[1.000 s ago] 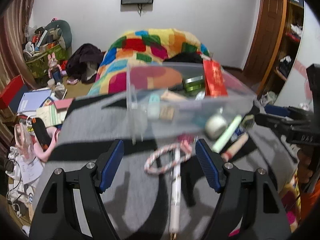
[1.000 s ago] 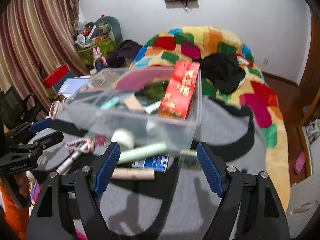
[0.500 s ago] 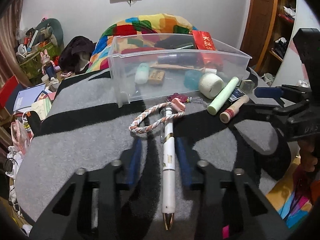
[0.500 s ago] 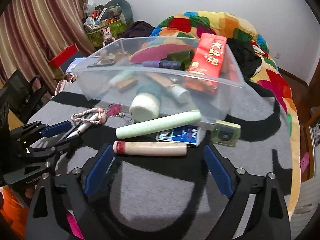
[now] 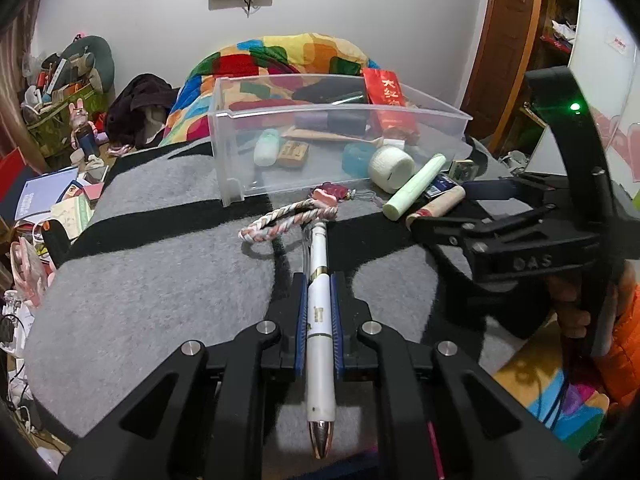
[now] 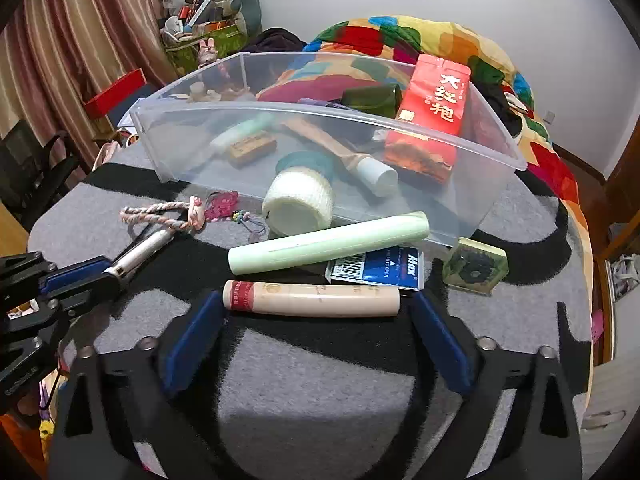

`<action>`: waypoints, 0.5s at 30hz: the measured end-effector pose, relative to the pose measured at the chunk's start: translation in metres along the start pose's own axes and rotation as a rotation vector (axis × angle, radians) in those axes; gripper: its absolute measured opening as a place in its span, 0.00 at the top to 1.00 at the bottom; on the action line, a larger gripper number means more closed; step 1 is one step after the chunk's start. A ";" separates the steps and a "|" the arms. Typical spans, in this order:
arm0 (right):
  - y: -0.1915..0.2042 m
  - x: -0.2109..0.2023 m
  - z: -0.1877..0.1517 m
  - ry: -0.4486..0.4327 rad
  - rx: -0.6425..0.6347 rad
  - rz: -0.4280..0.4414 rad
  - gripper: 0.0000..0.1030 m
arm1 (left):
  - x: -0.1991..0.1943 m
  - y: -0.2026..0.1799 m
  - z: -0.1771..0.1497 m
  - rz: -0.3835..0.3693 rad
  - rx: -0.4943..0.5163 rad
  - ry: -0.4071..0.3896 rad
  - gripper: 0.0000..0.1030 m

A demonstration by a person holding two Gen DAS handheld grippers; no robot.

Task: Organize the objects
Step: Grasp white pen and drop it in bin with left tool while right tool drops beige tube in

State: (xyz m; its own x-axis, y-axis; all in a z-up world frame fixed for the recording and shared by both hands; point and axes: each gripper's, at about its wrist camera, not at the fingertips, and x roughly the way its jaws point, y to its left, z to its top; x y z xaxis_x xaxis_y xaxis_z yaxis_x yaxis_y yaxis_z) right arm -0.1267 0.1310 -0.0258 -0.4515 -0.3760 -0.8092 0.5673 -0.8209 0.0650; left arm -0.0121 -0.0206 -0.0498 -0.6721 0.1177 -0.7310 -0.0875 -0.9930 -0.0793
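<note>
Your left gripper [image 5: 319, 300] is clamped on the white pen [image 5: 319, 320], low over the grey blanket [image 5: 140, 280]; the pen lies along the fingers, its tip toward the camera, and whether it has left the blanket cannot be told. Just past its far end lie the braided cord [image 5: 286, 220] and a pink charm [image 5: 330, 193], both outside the clear bin [image 5: 340, 114].

The bin already holds a share of the work: a pale bottle [image 5: 267, 152], a small brown box [image 5: 294, 153], a teal ring [image 5: 356, 159], dark spools and a red packet [image 6: 434, 116] leaning on its right side.

Further right, more waits on the blanket in front of the bin: a white yarn roll [image 6: 298, 204] touching the bin wall, a green tube [image 6: 328, 242], a blue card [image 6: 376, 270] and a beige tube [image 6: 312, 299].

Your right gripper [image 6: 316, 340] stands wide open, its pads flanking the beige tube without touching it. A green block [image 6: 475, 266] sits at far right, near the bin's corner.

By this showing, the job looks about half done: the pen is in hand, and seven loose things remain to be binned.
</note>
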 end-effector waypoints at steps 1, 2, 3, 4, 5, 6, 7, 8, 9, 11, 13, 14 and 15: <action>0.000 -0.001 0.000 -0.003 0.002 0.000 0.19 | -0.003 0.000 0.000 -0.002 -0.001 -0.006 0.90; -0.001 -0.003 -0.001 -0.014 0.006 -0.004 0.19 | -0.006 0.000 0.001 -0.004 -0.003 -0.011 0.90; -0.001 -0.006 -0.001 -0.021 0.006 -0.007 0.19 | -0.009 0.000 0.001 -0.004 -0.005 -0.018 0.90; -0.001 -0.008 -0.002 -0.028 0.003 -0.007 0.19 | -0.013 0.000 0.003 -0.008 -0.008 -0.027 0.90; -0.002 -0.011 -0.002 -0.036 0.002 -0.005 0.19 | -0.015 0.000 0.004 -0.011 -0.009 -0.034 0.90; -0.002 -0.013 -0.002 -0.042 0.004 -0.003 0.19 | -0.018 0.001 0.004 -0.012 -0.010 -0.040 0.90; -0.003 -0.016 -0.002 -0.048 0.007 -0.001 0.19 | -0.020 0.000 0.006 -0.010 -0.009 -0.048 0.90; -0.005 -0.020 -0.002 -0.057 0.010 0.000 0.19 | -0.023 0.000 0.007 -0.007 -0.007 -0.056 0.90; -0.006 -0.023 -0.001 -0.065 0.014 0.002 0.19 | -0.026 0.000 0.009 -0.006 -0.006 -0.064 0.90; -0.010 -0.030 0.001 -0.084 0.026 0.008 0.19 | -0.030 0.000 0.013 -0.008 -0.004 -0.077 0.90; -0.013 -0.037 0.004 -0.102 0.043 0.018 0.19 | -0.035 0.000 0.017 -0.016 -0.006 -0.094 0.90; -0.015 -0.040 0.005 -0.113 0.051 0.022 0.19 | -0.038 0.000 0.020 -0.019 -0.005 -0.105 0.90; -0.016 -0.044 0.008 -0.127 0.059 0.023 0.19 | -0.040 0.000 0.022 -0.017 -0.002 -0.115 0.90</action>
State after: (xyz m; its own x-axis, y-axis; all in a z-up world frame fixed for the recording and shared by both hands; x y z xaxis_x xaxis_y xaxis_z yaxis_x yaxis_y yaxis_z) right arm -0.1213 0.1575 0.0135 -0.5243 -0.4430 -0.7272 0.5387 -0.8339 0.1196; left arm -0.0015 -0.0248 -0.0053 -0.7505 0.1348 -0.6470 -0.0980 -0.9909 -0.0927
